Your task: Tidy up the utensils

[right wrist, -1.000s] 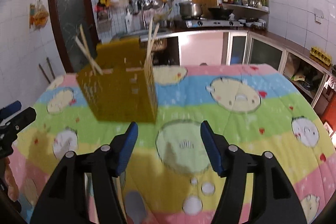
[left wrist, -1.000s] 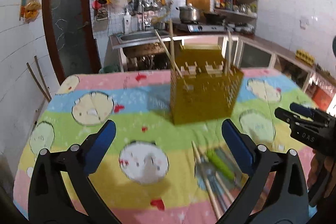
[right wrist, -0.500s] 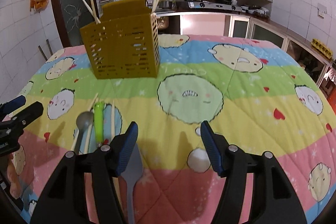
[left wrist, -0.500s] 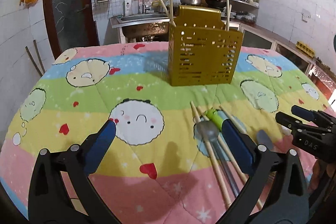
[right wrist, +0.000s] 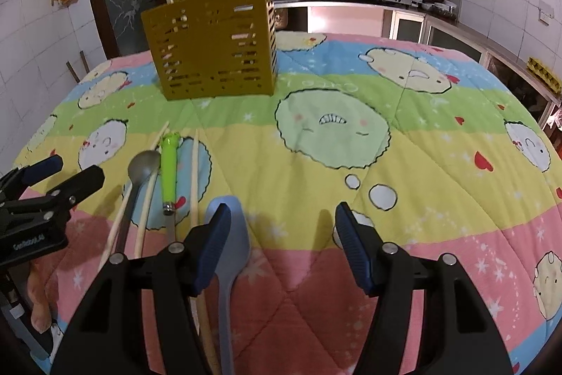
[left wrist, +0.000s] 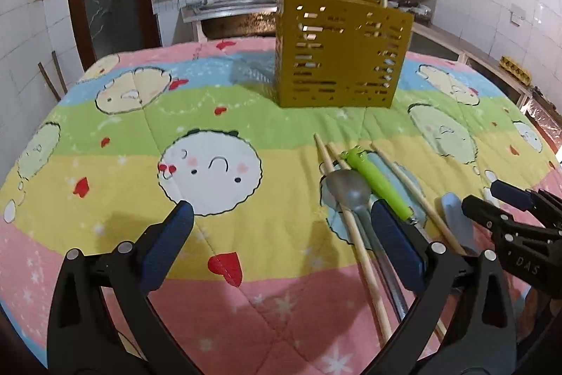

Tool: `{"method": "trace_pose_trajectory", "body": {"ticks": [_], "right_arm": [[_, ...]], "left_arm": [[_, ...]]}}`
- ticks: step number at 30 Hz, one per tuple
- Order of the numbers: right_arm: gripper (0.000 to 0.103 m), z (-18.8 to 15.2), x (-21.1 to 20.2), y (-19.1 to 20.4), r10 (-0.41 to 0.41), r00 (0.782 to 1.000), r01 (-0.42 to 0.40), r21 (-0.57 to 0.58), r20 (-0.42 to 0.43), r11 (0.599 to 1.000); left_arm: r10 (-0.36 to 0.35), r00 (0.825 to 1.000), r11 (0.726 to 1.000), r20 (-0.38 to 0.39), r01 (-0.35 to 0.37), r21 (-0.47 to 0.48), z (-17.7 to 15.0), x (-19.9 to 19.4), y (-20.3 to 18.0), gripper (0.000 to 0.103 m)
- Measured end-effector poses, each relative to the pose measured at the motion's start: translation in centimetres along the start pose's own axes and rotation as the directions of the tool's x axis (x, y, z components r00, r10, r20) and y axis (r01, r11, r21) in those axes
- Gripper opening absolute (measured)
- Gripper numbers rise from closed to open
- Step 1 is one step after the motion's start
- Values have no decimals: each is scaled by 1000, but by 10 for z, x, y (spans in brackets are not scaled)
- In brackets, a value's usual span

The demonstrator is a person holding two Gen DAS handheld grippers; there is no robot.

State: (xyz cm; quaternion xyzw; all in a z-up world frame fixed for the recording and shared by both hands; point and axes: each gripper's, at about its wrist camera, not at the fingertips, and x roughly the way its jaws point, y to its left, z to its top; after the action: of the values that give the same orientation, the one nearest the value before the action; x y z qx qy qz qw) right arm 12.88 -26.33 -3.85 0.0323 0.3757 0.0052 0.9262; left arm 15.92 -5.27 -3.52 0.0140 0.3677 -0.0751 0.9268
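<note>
**Kitchen, quilted surface, loose utensils waiting below both grippers**

Tiled kitchen behind, door far left, sink and hanging tools at back, stove and shelves right. Cartoon quilt surface (left wrist: 210,136) across the whole foreground.

Left gripper (left wrist: 281,234): jaws wide apart, nothing between, hovering over bare quilt left of the utensil cluster. Probably staged for a pick, not yet aligned with anything.

Cluster next, laid roughly parallel, handles toward the camera, likely dumped for sorting: wooden chopsticks (left wrist: 351,234), grey spoon (left wrist: 346,190) overlapping one stick, green-handled tool (left wrist: 376,178), another chopstick beside it, pale blue spatula (right wrist: 228,234) rightmost. Items touching and crossing, so single picks could drag neighbours.

Yellow slotted holder (left wrist: 342,51) upright farther back, well apart from the cluster, a few chopsticks already standing in it; most likely the destination.

Right gripper (right wrist: 281,234): jaws apart, empty, left finger just above the spatula blade, right finger over bare quilt. Spatula seemingly the nearest candidate. Right half of the quilt bare, no obstruction there.
</note>
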Motion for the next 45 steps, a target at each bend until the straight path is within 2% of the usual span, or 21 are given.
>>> {"method": "trace_pose_trajectory", "body": {"ticks": [4,18,24,27,29,32,35,45], "right_arm": [[61,-2,7,4,-3,1000,2,-18,-30,1000],[61,-3,7,13,5,998,-7,-39,-67,999],[59,-3,9,22,-13,997,8,-65,-71,998],[48,1,12,23,-15,997,10,-62,-71,998],[32,3,14,22,-19,997,14,-58,-74,998],[14,6,15,18,13,997,-16,-36,-81,999],[12,6,15,15,29,996,-31,-22,-87,999],[14,10,17,6,55,994,-54,16,-91,998]], "left_arm": [[9,999,1000,-34,-10,-25,1,9,4,98],[73,995,997,-62,-72,25,9,23,-4,98],[79,994,997,-75,-78,23,8,28,-4,98],[85,994,996,-72,-83,30,7,28,-6,98],[87,994,996,-72,-85,30,7,28,-6,98],[86,993,996,-77,-84,30,7,29,-5,98],[85,993,996,-82,-83,31,6,30,-5,98],[82,993,996,-90,-78,45,5,33,-11,97]]}}
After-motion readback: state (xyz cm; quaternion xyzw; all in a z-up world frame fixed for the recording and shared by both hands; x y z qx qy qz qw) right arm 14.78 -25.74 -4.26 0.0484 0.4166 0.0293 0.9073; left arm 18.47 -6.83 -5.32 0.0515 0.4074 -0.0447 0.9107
